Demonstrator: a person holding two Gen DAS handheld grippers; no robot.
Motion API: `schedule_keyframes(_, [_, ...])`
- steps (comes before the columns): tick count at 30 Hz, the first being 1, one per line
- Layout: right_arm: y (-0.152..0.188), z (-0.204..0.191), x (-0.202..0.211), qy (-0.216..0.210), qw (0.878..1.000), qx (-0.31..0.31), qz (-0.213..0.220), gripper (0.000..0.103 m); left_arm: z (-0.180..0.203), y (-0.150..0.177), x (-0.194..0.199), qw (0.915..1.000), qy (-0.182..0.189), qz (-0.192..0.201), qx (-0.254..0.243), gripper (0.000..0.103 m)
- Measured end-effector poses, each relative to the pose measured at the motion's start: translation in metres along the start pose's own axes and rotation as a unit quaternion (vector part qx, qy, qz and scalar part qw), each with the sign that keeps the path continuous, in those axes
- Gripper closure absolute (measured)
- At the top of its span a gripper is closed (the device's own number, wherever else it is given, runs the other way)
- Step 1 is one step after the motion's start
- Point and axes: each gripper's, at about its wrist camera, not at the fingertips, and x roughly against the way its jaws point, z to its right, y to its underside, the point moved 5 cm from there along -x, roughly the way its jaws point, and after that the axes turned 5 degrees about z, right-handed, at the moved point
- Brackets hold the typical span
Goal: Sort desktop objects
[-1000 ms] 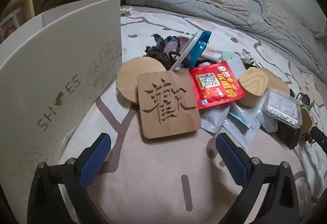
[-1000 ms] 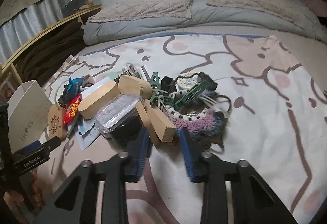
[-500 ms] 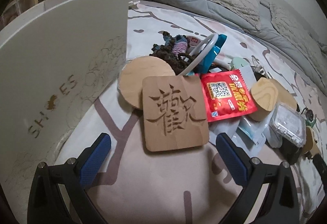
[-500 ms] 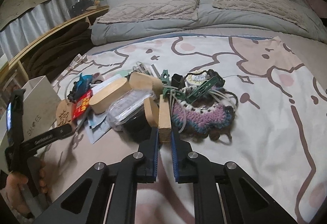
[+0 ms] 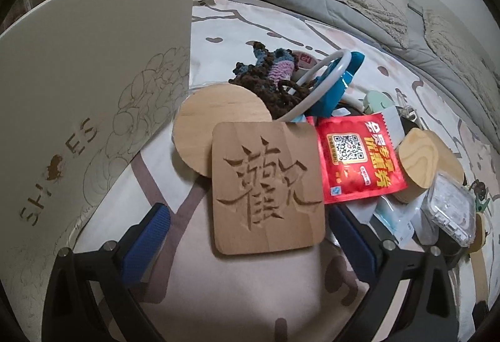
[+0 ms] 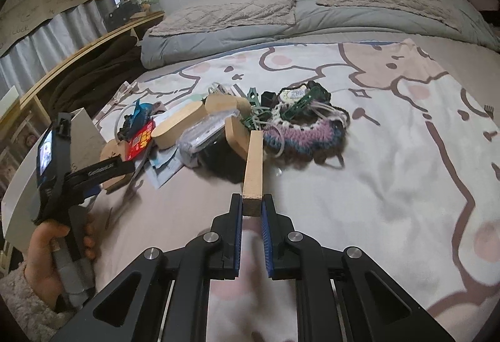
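The right hand-held gripper (image 6: 252,210) is clamped on the near end of a flat pale wooden block (image 6: 253,167) seen edge-on, which juts forward from between the blue pads and is lifted clear of the bed's cartoon-printed cream blanket (image 6: 406,154). Just beyond the block's far end lies the heap of sorted-to-be items: a purple, white and blue crocheted piece (image 6: 309,136), green plastic clips (image 6: 300,106), a clear plastic box (image 6: 206,132) and an oval light-wood lid (image 6: 179,129).

The left hand-held gripper (image 5: 247,232) stands wide, its jaws having just been closing slightly, with nothing pressed between the pads. Between its blue fingers (image 5: 150,235) lies a square wooden coaster carved with a Chinese character (image 5: 267,189), flat on the blanket and overlapping a round wooden disc (image 5: 218,120). A red foil sachet with a QR code (image 5: 359,161) lies just beside the coaster's right edge. To the left stands a white cardboard shoe box (image 5: 93,111). In the right view a person's hand (image 6: 53,254) grips the left tool's handle.
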Motion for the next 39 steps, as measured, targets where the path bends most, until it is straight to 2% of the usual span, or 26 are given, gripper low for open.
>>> schedule_keyframes(4, [0.01, -0.004, 0.012, 0.003, 1.0, -0.004, 0.001, 0.091, -0.002, 0.001, 0.002, 1.0, -0.001, 0.005, -0.001, 0.014])
schedule_keyframes(8, [0.027, -0.01, 0.02, -0.007, 1.0, -0.009, -0.009, 0.091, 0.004, 0.004, 0.006, 0.9998, 0.001, 0.008, -0.019, 0.029])
schedule_keyframes(12, [0.042, -0.014, 0.021, -0.006, 1.0, -0.006, -0.023, 0.091, 0.005, 0.01, 0.013, 0.9993, 0.012, 0.004, -0.035, 0.038])
schedule_keyframes(20, [0.054, -0.015, 0.024, -0.006, 1.0, -0.01, -0.027, 0.091, 0.001, 0.02, 0.03, 0.998, 0.046, -0.008, -0.041, 0.039])
schedule_keyframes(31, [0.057, -0.018, 0.025, -0.02, 0.999, -0.01, -0.031, 0.091, 0.012, 0.047, 0.062, 0.9921, 0.087, -0.02, -0.089, 0.039])
schedule_keyframes(39, [0.057, -0.027, 0.026, -0.051, 0.998, -0.005, -0.039, 0.091, 0.021, 0.08, 0.088, 0.9807, 0.124, -0.021, -0.149, 0.039])
